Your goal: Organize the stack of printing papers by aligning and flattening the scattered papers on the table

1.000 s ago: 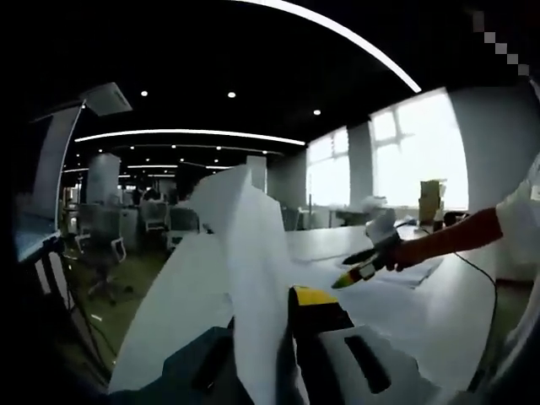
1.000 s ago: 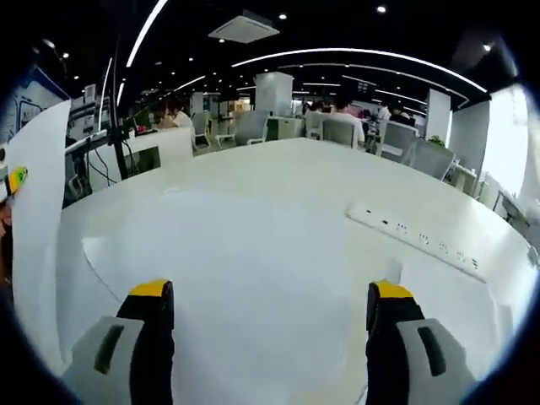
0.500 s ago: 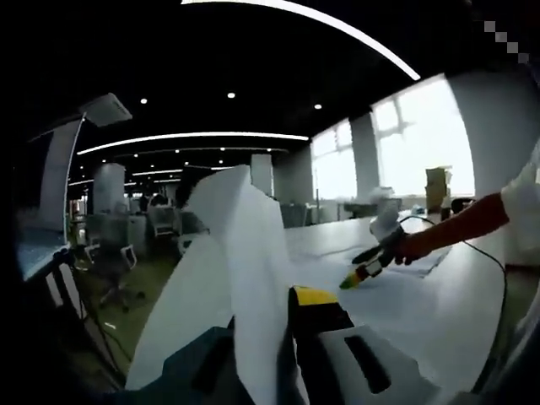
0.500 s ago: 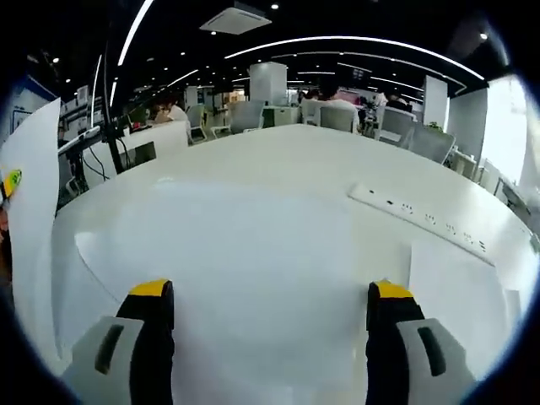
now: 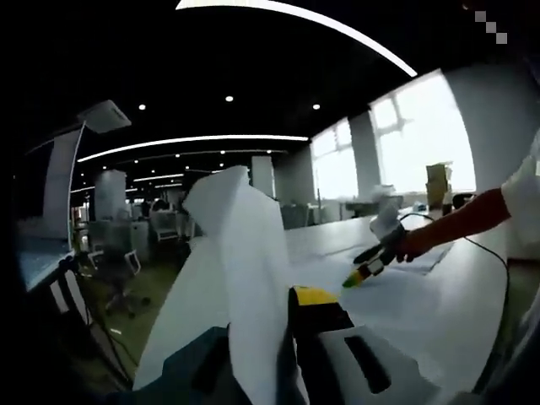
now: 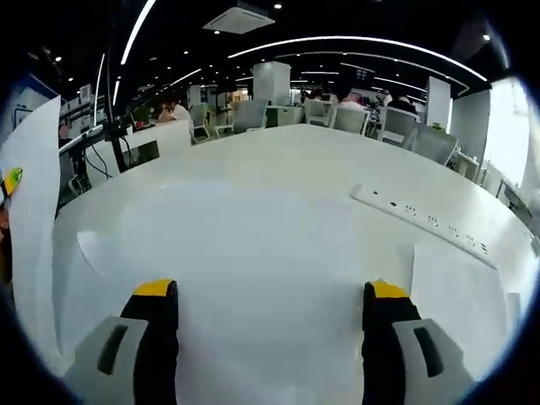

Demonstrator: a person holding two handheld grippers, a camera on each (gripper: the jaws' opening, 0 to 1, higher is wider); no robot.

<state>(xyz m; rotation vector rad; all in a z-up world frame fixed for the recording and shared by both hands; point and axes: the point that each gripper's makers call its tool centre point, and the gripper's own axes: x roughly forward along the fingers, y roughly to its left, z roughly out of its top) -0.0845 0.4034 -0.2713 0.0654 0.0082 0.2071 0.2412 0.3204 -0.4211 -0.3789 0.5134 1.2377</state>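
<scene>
My left gripper [image 5: 272,337] is shut on a white sheet of paper [image 5: 240,253] that stands upright and slightly curled between its jaws. To its right, my right gripper [image 5: 369,263], held by a hand with a red sleeve, hovers low over papers [image 5: 401,297] lying on the white table. In the right gripper view my right gripper [image 6: 270,294] stands open just above a large flat sheet [image 6: 236,245]. Another sheet [image 6: 456,283] lies to its right. The upright held sheet [image 6: 34,219] rises at the left edge.
A white power strip [image 6: 422,221] lies on the table [image 6: 295,160] at the right, beyond the sheets. Office chairs [image 6: 337,125] and desks stand past the far edge. More chairs [image 5: 105,249] stand off the table's left side, and a cable [image 5: 494,274] runs along the right.
Both views have shifted slightly with the hands. The second sheet at the right has come into the right gripper view. The left gripper keeps its hold; the right stays open.
</scene>
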